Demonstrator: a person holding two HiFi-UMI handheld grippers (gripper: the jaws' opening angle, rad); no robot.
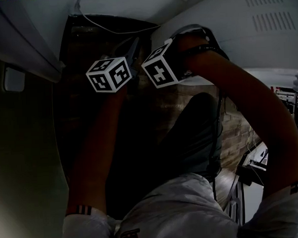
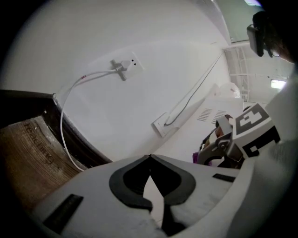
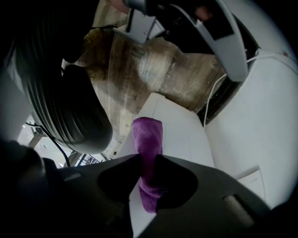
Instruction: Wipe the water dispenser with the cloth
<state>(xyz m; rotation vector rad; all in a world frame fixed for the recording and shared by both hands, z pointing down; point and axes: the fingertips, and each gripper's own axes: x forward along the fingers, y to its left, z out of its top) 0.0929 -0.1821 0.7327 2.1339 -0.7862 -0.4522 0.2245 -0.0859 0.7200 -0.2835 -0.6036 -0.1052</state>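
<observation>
Here, nearest the lens, the right gripper (image 3: 148, 157) has its jaws pinched on the purple cloth (image 3: 148, 135). The cloth is a folded roll that pokes out past the tips and lies against a flat white face of the water dispenser (image 3: 186, 135). That face ends in a straight edge just beyond the cloth, with wood-patterned floor (image 3: 153, 69) past it.

The left gripper (image 2: 149, 156) has its jaws brought together tip to tip with nothing between them. It hangs just beside the right one, so there is little room between the two tools.

Further out, the dispenser's white casing, with its vent slots (image 1: 267, 9), fills the upper right of the head view. A pale wall (image 1: 27, 37) closes off the left, leaving only a narrow dark strip between them, where both forearms (image 1: 92, 163) reach.

Farthest off, the back wall (image 2: 139, 93) carries a socket with a plug (image 2: 125, 67). Its white cable (image 2: 70, 107) loops down towards the dark skirting (image 2: 79, 144).

The head view is very dark: both pairs of jaws and the cloth are hidden there under the arms. A black ribbed mass (image 3: 60, 79) on the left of the right gripper view cannot be identified, and the dispenser is cut off by the frame in every view.
</observation>
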